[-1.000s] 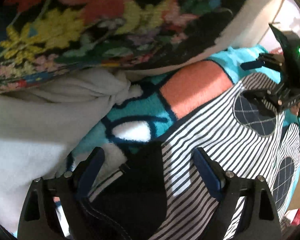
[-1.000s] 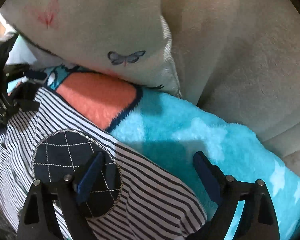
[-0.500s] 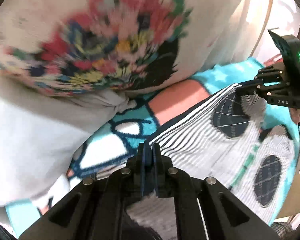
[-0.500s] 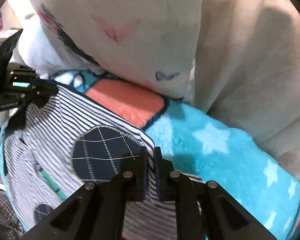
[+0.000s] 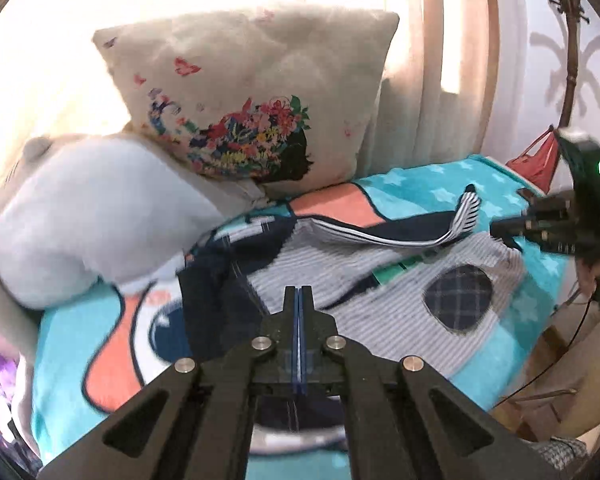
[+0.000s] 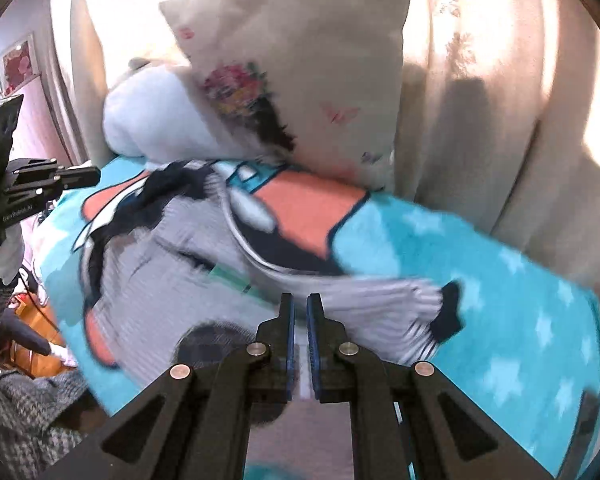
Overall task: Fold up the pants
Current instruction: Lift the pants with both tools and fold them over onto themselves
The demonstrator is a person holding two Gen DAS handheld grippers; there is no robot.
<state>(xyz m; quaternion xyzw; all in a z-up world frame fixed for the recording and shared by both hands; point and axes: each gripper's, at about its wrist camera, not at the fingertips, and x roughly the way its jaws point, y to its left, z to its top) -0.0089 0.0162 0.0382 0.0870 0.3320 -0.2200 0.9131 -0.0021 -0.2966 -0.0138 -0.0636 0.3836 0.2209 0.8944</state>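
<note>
The striped pants (image 5: 380, 300) with round dark plaid patches (image 5: 458, 298) lie on a turquoise cartoon blanket (image 5: 412, 188). My left gripper (image 5: 299, 292) is shut on the pants' near edge, with dark blue fabric under its fingers. My right gripper (image 6: 299, 300) is shut on the pants' striped edge (image 6: 364, 300), its jaws a thin gap apart with cloth between. The pants' far edge (image 5: 380, 236) is lifted and folded towards me. Each gripper also shows in the other's view, the right (image 5: 500, 229) and the left (image 6: 92, 178).
A cream pillow with a floral print (image 5: 252, 100) and a pale blue plush pillow (image 5: 80, 216) lean at the back against beige curtains (image 6: 500, 100). The blanket's edge drops off at the right (image 5: 540, 320). A coat rack (image 5: 572, 40) stands at the far right.
Both grippers closed on the pants' far edge, then pulled back and up with it. The pillows and curtain now show in full; the pants' edge has come over towards me.
</note>
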